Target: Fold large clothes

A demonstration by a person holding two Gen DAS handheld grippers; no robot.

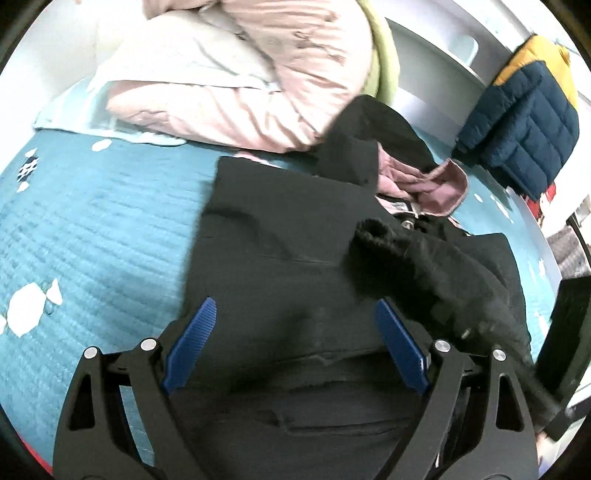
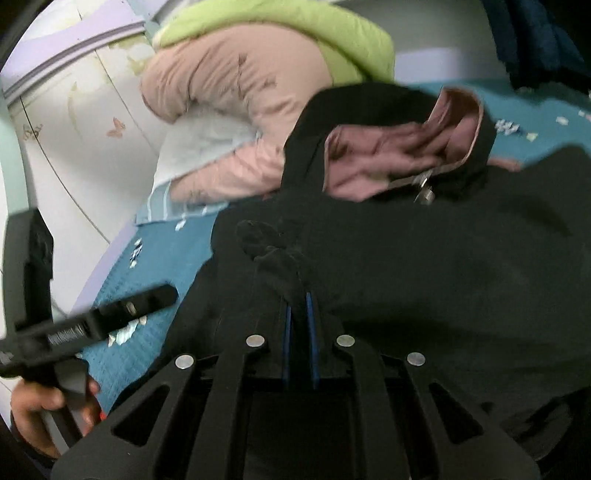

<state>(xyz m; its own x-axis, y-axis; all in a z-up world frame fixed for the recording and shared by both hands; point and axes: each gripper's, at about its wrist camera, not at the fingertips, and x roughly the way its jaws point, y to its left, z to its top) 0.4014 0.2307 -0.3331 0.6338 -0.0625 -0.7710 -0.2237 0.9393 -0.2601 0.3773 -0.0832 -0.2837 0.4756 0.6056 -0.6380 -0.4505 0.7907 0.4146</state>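
Observation:
A large black coat (image 1: 280, 229) with a pink lining (image 1: 439, 184) lies on the teal bedspread (image 1: 92, 229). My left gripper (image 1: 295, 314) is open just above the coat's body, with nothing between its blue pads (image 1: 192, 343). A black furry sleeve cuff (image 1: 373, 232) crosses the coat from the right. In the right wrist view my right gripper (image 2: 298, 299) is shut on that black sleeve (image 2: 269, 247) and holds it over the coat (image 2: 443, 266). The pink-lined hood (image 2: 399, 158) lies behind.
A pink padded jacket (image 1: 258, 74) and a green one (image 2: 295, 26) are piled at the head of the bed. A navy and yellow puffer jacket (image 1: 524, 122) lies at the far right. The other hand-held gripper (image 2: 74, 328) shows at the left of the right wrist view.

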